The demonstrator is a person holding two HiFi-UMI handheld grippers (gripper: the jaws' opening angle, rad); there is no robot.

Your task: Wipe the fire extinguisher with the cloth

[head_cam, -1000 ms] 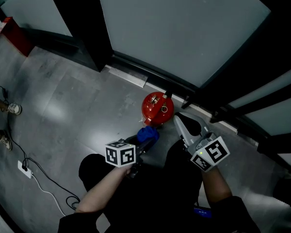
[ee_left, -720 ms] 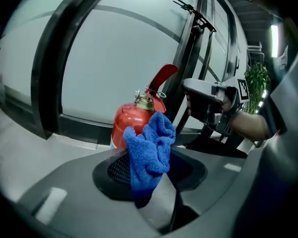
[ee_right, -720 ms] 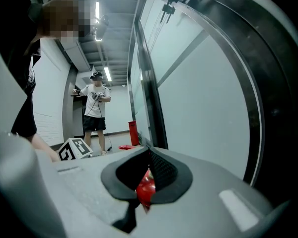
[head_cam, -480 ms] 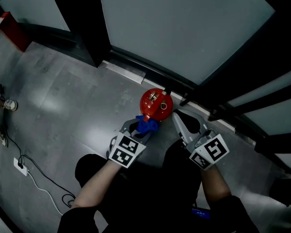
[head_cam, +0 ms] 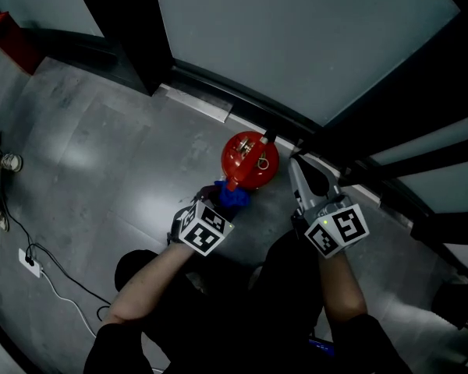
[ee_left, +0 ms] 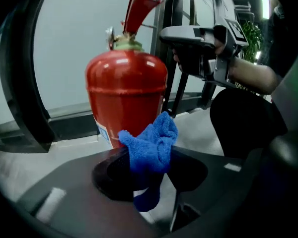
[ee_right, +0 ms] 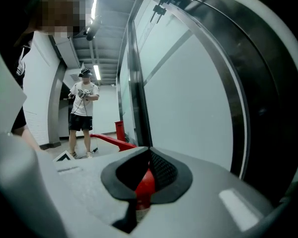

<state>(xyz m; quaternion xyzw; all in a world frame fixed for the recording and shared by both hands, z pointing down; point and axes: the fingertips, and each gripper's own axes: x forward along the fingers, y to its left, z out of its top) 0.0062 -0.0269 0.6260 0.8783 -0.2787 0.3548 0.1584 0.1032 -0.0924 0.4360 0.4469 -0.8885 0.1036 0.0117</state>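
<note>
The left gripper (ee_left: 150, 165) is clenched on a blue cloth (ee_left: 151, 140), whose bunched end is pressed against the lower side of the red fire extinguisher (ee_left: 126, 90) — which stands upright on the grey floor (head_cam: 117, 154), close to the glass wall (head_cam: 296, 37). The right gripper (ee_right: 148, 158) has its jaws drawn together on nothing — it hangs just beside the extinguisher's top, on its right, with the red body showing beyond the tips.
</note>
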